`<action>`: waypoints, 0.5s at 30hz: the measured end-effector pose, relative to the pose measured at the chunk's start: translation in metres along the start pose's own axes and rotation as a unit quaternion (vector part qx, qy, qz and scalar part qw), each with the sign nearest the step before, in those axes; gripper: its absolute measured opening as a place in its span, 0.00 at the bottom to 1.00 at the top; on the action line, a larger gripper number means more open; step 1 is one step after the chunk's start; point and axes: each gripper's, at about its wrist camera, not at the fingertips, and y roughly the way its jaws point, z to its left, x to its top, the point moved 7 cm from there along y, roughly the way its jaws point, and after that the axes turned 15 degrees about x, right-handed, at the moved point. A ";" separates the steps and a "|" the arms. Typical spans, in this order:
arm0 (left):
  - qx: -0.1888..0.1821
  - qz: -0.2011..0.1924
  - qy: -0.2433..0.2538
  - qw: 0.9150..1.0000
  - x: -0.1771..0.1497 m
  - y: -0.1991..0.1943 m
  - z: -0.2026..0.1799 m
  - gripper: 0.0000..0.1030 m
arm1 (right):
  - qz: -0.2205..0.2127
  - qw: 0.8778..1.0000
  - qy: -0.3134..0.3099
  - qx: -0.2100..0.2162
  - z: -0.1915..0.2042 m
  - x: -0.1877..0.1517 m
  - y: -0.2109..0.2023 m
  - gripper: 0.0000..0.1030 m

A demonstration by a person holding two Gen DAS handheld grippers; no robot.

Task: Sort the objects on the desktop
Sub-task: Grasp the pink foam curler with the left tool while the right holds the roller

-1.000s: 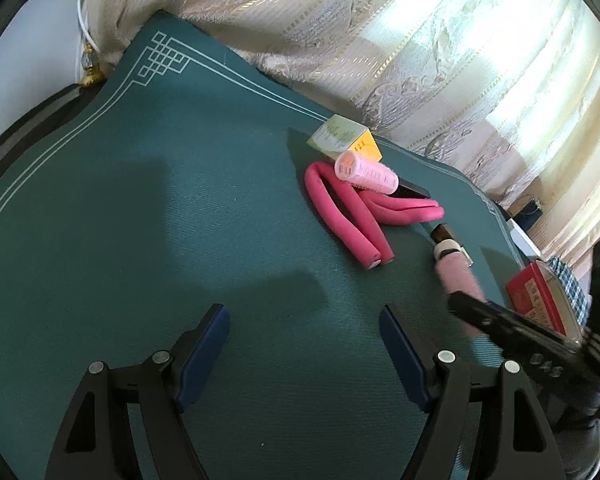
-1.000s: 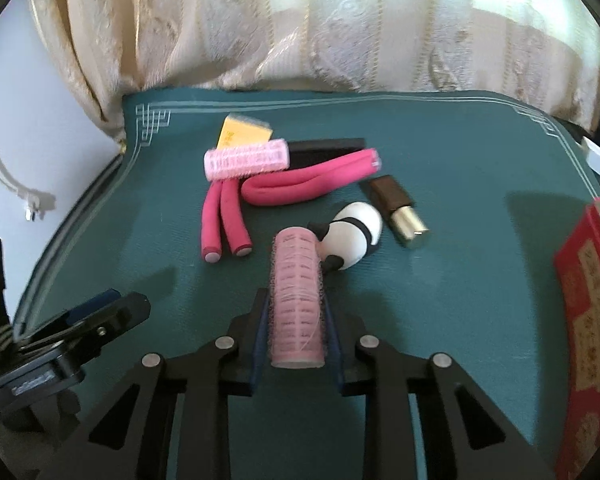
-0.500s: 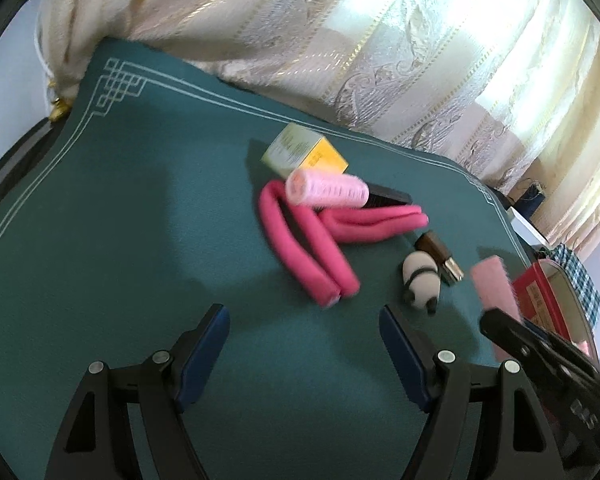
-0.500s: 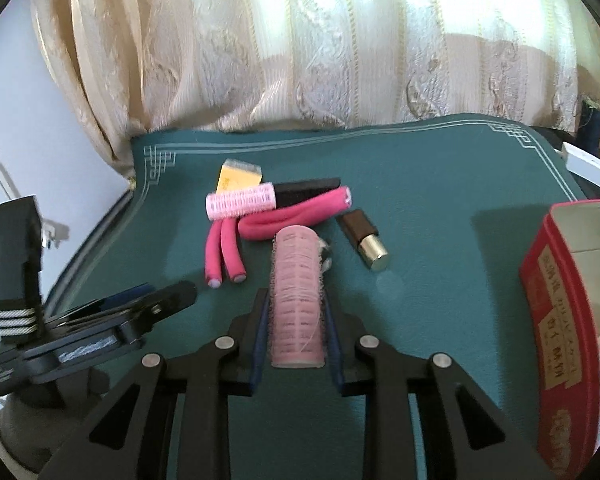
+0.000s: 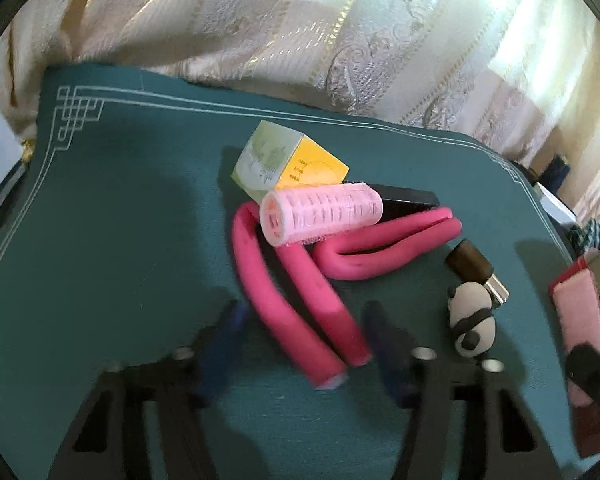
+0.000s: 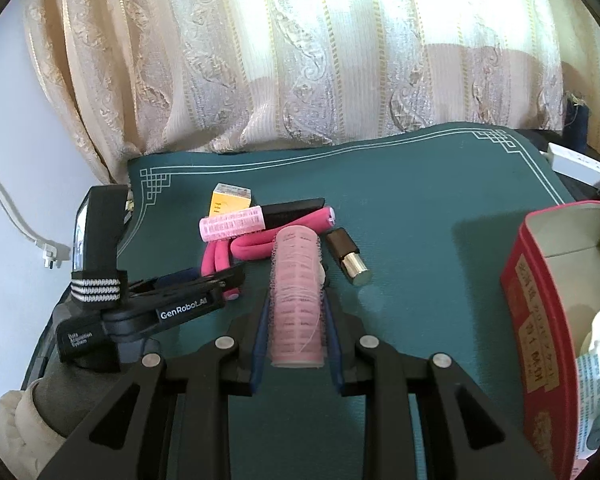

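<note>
- Just in front of the pile, in the left wrist view, the left gripper (image 5: pixel 300 344) was closing its jaws around the near ends of the pink foam rods (image 5: pixel 300 304), not yet pinching; that grab looked to be the step in hand.
- Right of the pile, in the right wrist view, the right gripper (image 6: pixel 296 312) held a pale pink hair roller (image 6: pixel 297 300) clamped between narrow jaws. Next it likely needed carrying right to the red box (image 6: pixel 540 300).

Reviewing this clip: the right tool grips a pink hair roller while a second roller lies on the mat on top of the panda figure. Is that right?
Not quite. The right tool does grip a pink roller, but the second roller lies on the pink foam rods, not the panda, which sits apart by the lipstick. The left wrist view shows it.
</note>
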 end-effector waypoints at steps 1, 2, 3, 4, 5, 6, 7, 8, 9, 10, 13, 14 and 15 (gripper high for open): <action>-0.006 0.003 -0.003 1.000 0.001 -0.001 0.004 0.46 | 0.000 1.000 0.001 -0.001 0.000 0.000 0.000 0.27; -0.005 0.004 -0.004 1.000 0.001 -0.001 0.008 0.45 | 0.000 1.000 0.001 -0.002 0.000 0.000 0.001 0.27; -0.005 0.004 -0.006 1.000 0.001 -0.002 0.011 0.41 | 0.000 1.000 0.000 -0.004 0.000 0.000 0.001 0.27; -0.007 0.005 -0.008 1.000 -0.001 -0.004 0.015 0.39 | 0.000 1.000 -0.002 -0.006 0.000 0.000 0.002 0.27; -0.007 0.004 -0.009 1.000 -0.003 -0.007 0.018 0.38 | -0.001 1.000 -0.003 -0.007 0.001 0.000 0.002 0.27; -0.008 0.004 -0.010 1.000 -0.006 -0.010 0.021 0.36 | -0.001 1.000 -0.004 -0.009 0.001 0.000 0.002 0.27; -0.009 0.003 -0.009 1.000 -0.011 -0.015 0.025 0.35 | -0.002 1.000 -0.004 -0.010 0.001 0.000 0.003 0.27; -0.011 0.003 -0.009 1.000 -0.016 -0.019 0.027 0.35 | -0.002 1.000 -0.004 -0.010 0.000 0.000 0.002 0.27; -0.013 0.004 -0.009 1.000 -0.021 -0.023 0.030 0.35 | -0.001 1.000 -0.004 -0.011 -0.001 0.000 0.003 0.27; -0.016 0.003 -0.008 1.000 -0.028 -0.030 0.032 0.35 | -0.001 1.000 -0.003 -0.011 -0.001 0.000 0.003 0.27; -0.021 0.005 -0.010 1.000 -0.047 -0.045 0.038 0.35 | -0.001 1.000 -0.005 -0.012 -0.001 0.000 0.003 0.27; -0.023 0.005 -0.011 1.000 -0.053 -0.050 0.040 0.35 | -0.001 1.000 -0.006 -0.011 -0.001 0.000 0.003 0.27; -0.024 0.005 -0.010 1.000 -0.058 -0.054 0.041 0.35 | -0.001 1.000 -0.007 -0.011 -0.001 -0.001 0.003 0.27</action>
